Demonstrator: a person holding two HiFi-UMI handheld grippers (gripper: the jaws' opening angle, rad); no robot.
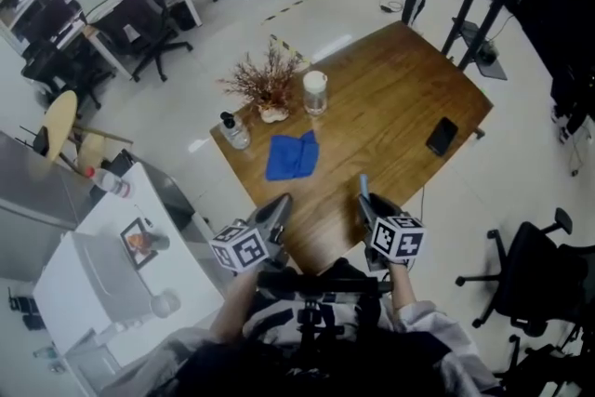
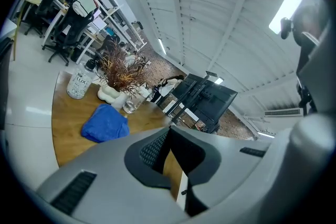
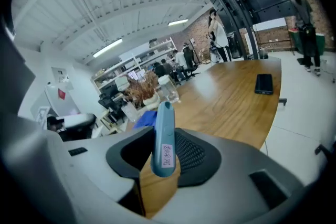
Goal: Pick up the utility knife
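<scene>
The utility knife (image 3: 164, 136) is a slim light-blue handle with a small white label. It stands up between the pads of my right gripper (image 3: 157, 159), which is shut on it. In the head view its tip (image 1: 363, 185) pokes out past the right gripper (image 1: 366, 202) above the near edge of the wooden table (image 1: 390, 98). My left gripper (image 1: 281, 205) hovers beside it at the table's near left corner. Its jaws (image 2: 173, 161) stand apart with only wood and the table edge showing through the gap.
On the table lie a blue cloth (image 1: 293, 155), a clear soap bottle (image 1: 234, 131), a dried plant in a white vase (image 1: 268, 84), a glass jar (image 1: 315, 92) and a black phone (image 1: 442, 136). Office chairs and desks stand around; a person stands at the far end.
</scene>
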